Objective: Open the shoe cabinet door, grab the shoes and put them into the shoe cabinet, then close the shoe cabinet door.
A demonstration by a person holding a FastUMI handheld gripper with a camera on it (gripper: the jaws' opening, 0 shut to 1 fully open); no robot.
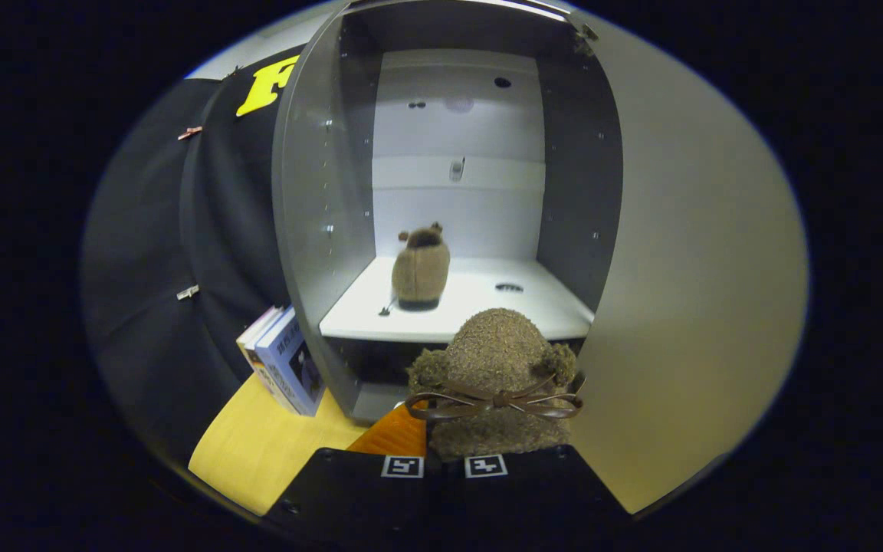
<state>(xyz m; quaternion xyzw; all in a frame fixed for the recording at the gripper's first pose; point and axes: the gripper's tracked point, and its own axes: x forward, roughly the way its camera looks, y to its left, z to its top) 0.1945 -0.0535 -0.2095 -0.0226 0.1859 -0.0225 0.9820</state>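
Two shoes (420, 268) (497, 383), one cabinet (319, 199), two books (284, 360), one tongs (444, 452).

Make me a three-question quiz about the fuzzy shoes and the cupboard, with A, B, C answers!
1. Where is the far fuzzy shoe?
A. on the white shelf inside the shoe cabinet
B. on the yellow floor
C. on top of the books

2. How many fuzzy brown shoes are there?
A. one
B. two
C. four

3. How is the cabinet door?
A. shut
B. open
C. taken off

Answers:
1 A: it stands on the shelf, deep in the cabinet.
2 B: one on the shelf, and the near shoe with the bow held between the fingers of the gripper.
3 B: the door swings out beside the gripper, and the inside shows.
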